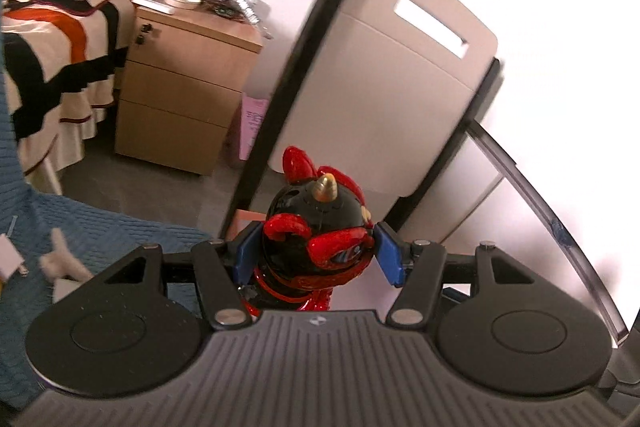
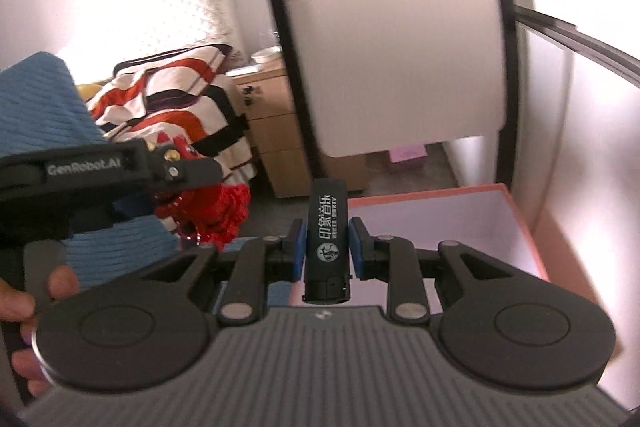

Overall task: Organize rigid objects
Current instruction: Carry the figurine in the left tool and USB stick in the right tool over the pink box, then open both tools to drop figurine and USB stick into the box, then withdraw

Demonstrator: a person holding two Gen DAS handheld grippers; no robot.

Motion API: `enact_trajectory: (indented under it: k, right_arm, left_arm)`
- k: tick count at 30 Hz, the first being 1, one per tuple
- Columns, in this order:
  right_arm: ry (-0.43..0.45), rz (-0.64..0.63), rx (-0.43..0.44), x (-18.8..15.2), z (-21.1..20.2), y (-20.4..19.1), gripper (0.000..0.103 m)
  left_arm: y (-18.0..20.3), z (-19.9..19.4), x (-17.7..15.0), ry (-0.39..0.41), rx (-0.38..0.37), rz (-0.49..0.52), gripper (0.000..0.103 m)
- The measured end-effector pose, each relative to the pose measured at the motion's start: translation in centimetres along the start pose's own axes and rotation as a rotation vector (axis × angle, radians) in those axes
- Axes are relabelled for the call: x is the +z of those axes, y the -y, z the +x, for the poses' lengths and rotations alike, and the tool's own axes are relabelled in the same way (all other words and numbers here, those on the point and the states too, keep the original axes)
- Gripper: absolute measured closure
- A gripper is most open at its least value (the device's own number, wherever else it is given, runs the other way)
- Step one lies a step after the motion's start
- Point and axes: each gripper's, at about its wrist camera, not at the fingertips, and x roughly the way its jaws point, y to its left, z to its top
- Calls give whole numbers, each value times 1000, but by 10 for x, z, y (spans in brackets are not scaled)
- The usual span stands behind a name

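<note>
My left gripper is shut on a black and red figurine with a gold horn, held in the air above a blue blanket. It also shows at the left of the right wrist view, with the red figurine hanging below it. My right gripper is shut on a black lighter with white print, held upright near the front left corner of an open pink box with a white inside.
A white chair back with black edges stands just ahead, also in the right wrist view. A wooden drawer cabinet with a bowl and clutter sits beside a bed with a striped quilt. A pale wall is on the right.
</note>
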Motion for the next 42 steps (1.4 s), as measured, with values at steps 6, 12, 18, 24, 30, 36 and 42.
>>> enact_trajectory:
  k: [6,12,18,24,30,36,42]
  right_arm:
    - [-58,35,-42,-11,19,40,77]
    - [-192,86,-91,-49,55,77,77]
    - [-313,132,-108,-85,83,101,77]
    - [-397,147,-122,-101,104,113,76]
    - [-402,148,-144,-98,111,117,74]
    - [-373,165,-149,-91,98,117,70]
    - [-298,156,-112,-72,72,97,70]
  left_arm:
    - [24,59,-25,-94,1,18,38]
    - [38,122,-65,-237,4,49,38]
    - [40,175,-97,-369,15,34,38]
    - [33,210,-115,-466,36,37,37]
    - [42,224,-111,-449,67,82,28]
    - [40,206,-101,-415,51,113,28]
    - [50,160,-74,-310,40,170,28]
